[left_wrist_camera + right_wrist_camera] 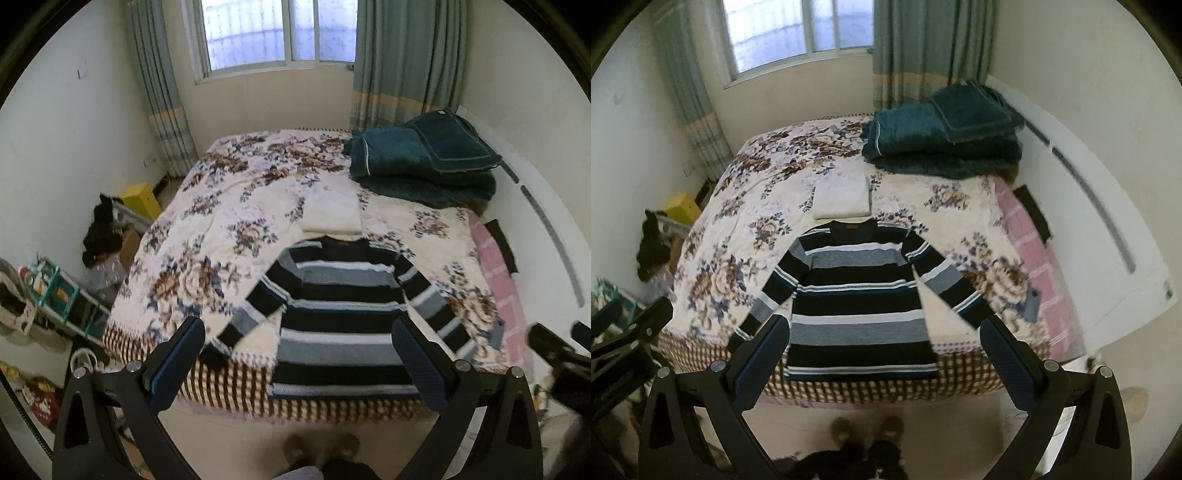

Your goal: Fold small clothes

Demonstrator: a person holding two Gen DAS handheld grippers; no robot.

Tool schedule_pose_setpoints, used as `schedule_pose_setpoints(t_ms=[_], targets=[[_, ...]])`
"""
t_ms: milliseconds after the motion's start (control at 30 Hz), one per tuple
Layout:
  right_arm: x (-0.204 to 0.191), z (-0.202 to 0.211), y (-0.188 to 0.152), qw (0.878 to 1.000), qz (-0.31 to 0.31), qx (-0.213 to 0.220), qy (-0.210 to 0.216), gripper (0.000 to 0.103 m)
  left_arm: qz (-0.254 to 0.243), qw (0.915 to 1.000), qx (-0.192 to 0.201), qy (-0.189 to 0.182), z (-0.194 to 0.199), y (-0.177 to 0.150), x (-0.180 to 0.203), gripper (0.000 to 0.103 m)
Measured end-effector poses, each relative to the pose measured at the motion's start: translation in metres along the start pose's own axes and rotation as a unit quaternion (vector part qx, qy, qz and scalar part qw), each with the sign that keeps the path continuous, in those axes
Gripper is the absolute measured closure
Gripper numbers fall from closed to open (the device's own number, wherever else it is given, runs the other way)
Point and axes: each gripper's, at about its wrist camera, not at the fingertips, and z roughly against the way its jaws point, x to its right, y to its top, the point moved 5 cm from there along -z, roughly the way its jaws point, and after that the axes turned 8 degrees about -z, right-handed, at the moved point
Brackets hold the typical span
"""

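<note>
1. Both tools are hanging released above the bed's near edge: we are holding the left gripper (pixel 299 354) and right gripper (pixel 884 350) spread wide, grasping nothing.
2. We are viewing the striped sweater (pixel 857 295) lying flat at frame centre on the floral bedspread (pixel 738 229), sleeves angled outward.
3. A folded white garment (pixel 842 201) is resting just above its collar.
</note>
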Motion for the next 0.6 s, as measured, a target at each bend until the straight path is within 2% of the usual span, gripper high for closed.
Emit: schedule_pose_setpoints(t_ms=[67,167,333,400,467,533,567,600], targets=[[0.022,-0.029,-0.002,0.999,-0.031,-0.008,-0.010,0.000,-0.004,0.9999,0.010,0.010,-0.034,0.001,0.005,0.000],[0.072,-0.090,-0.009,0.994,-0.092,-0.025,-0.050,0.000,-0.009,0.9998,0.009,0.018,-0.098,-0.003,0.003,0.000],[0.185,-0.200,-0.031,0.968,-0.201,-0.090,-0.120,0.000,-0.027,0.9971,-0.063,0.032,-0.211,-0.018,0.033,0.000],[0.235,-0.251,-0.044,0.952,-0.247,-0.123,-0.133,0.000,-0.027,0.9947,-0.092,0.037,-0.253,-0.026,0.043,0.000],[0.283,-0.297,-0.057,0.934,-0.296,-0.146,-0.137,0.010,-0.033,0.9904,-0.124,0.051,-0.297,-0.035,0.054,0.000],[0.333,-0.350,-0.075,0.910,-0.354,-0.173,-0.129,0.021,-0.038,0.9869,-0.146,0.057,-0.330,-0.044,0.061,0.000],[0.360,-0.377,-0.085,0.894,-0.391,-0.183,-0.122,0.023,-0.041,0.9852,-0.156,0.059,-0.350,-0.050,0.067,0.000],[0.376,-0.399,-0.092,0.883,-0.417,-0.183,-0.117,0.024,-0.046,0.9833,-0.165,0.061,-0.369,-0.055,0.073,0.000]])
